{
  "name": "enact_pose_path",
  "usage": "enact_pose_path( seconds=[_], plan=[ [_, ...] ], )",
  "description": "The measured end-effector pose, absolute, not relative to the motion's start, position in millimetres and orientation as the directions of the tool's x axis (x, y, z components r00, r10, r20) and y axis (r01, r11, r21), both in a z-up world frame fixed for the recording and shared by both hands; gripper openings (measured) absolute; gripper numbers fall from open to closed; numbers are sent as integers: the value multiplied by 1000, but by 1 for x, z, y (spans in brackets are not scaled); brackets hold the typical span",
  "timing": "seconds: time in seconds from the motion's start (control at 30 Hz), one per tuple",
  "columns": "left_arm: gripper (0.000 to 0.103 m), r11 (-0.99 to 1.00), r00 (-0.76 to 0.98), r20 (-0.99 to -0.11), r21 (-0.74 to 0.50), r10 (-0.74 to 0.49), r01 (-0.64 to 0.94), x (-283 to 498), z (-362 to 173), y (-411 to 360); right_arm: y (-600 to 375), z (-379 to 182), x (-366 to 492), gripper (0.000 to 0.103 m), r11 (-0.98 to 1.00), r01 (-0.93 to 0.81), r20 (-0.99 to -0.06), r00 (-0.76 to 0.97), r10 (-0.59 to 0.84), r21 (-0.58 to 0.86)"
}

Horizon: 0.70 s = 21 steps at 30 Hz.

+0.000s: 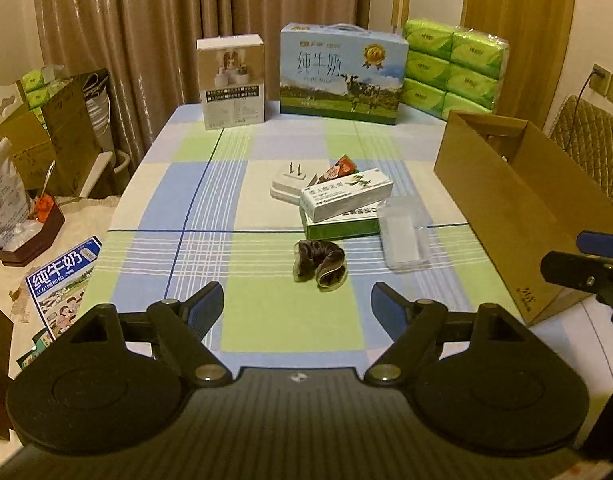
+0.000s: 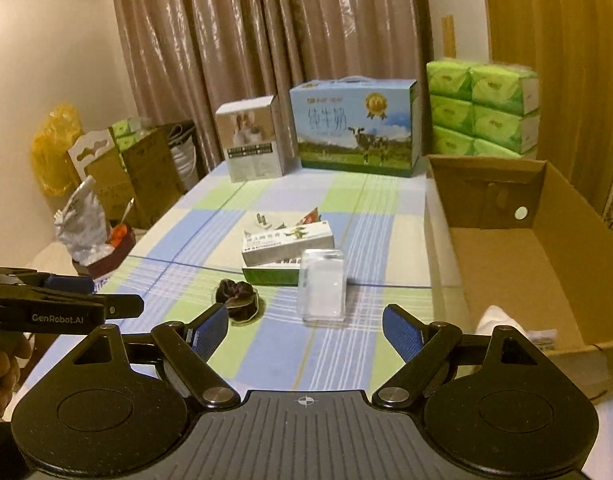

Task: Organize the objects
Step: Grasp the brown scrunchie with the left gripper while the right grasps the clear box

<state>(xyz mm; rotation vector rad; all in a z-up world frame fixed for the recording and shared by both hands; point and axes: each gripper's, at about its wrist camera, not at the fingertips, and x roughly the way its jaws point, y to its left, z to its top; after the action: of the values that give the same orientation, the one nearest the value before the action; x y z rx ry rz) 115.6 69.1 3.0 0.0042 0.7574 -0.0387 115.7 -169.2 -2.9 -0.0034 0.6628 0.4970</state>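
Small objects are clustered mid-table on the checked blue-green tablecloth [image 1: 194, 216]: dark velvet scrunchie [image 1: 319, 264], clear plastic case [image 1: 404, 238], white-and-green cartons [image 1: 344, 196], white plug adapter [image 1: 288, 184]. Open brown cardboard box [image 2: 562, 216] is noted at the right. Left gripper [image 1: 298, 306] and right gripper [image 2: 305, 326] are held with jaws apart, nothing between them.

Brown pleated curtains [image 1: 154, 20], cream wall [image 2: 46, 60], wooden door [image 1: 522, 20], checked tablecloth [image 1: 226, 208], dim warm light

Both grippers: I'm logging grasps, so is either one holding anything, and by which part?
Nothing is held. The left gripper and right gripper are open and empty above the tablecloth.
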Motion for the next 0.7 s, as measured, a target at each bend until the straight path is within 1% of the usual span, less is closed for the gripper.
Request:
enact_pose_path(
  seconds=[0.47,0.7],
  plan=[
    [78,998,698,-713,-19,-60,66,166,-49,80,-138,-55,176,82,887,-443,-635,651,416,127],
    [77,996,701,-709,-25,-77,84,191,-77,75,-126,-79,213,82,891,-439,-665,632,399,117]
  ],
)
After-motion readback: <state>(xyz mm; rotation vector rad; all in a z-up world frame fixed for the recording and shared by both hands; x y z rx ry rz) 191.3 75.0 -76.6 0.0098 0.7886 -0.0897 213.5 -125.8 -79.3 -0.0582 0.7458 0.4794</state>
